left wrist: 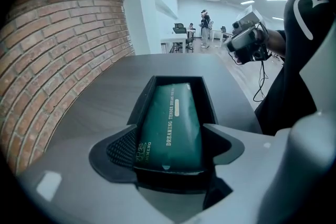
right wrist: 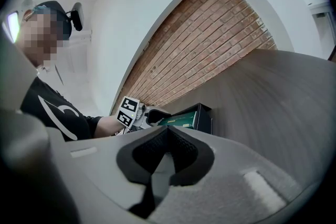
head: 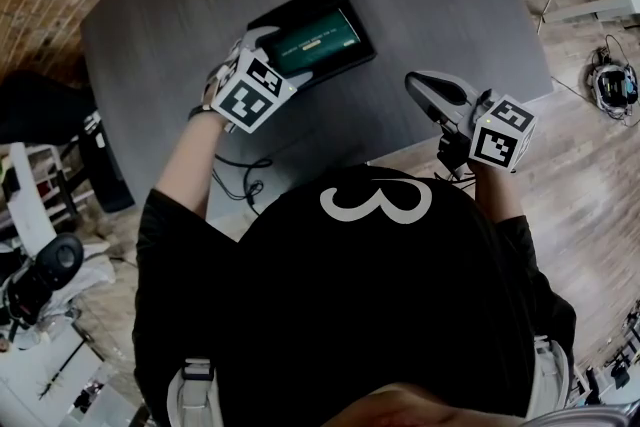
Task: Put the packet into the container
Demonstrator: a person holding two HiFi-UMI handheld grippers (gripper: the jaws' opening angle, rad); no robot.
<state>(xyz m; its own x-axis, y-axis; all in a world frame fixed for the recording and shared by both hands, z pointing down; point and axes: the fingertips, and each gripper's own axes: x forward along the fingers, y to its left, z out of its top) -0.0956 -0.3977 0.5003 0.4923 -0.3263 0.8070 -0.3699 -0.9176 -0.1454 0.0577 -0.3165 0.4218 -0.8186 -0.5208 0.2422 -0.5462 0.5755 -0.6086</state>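
The green packet (left wrist: 170, 123) lies flat in the black container (left wrist: 137, 105) at the far left of the table (head: 450, 15). The left gripper (left wrist: 170, 136) is released, its jaws spread astride the packet's near end, and the right gripper (right wrist: 165, 136) is clenched on nothing. The packet appears light, soft and slick, so it is best pinched across its width.

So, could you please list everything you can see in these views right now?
packet: 1, green, lying inside the container
container: 1, black, on the table
table: 1, dark grey, in front of the person
brick wall: 1, reddish brown, beside the table
cable: black, count unclear, on the floor by the table's near edge
shirt: 1, black with a white mark, on the person
left gripper: 1, grey, jaws open either side of the packet's near end
right gripper: 1, grey, jaws shut on nothing, well away from the container
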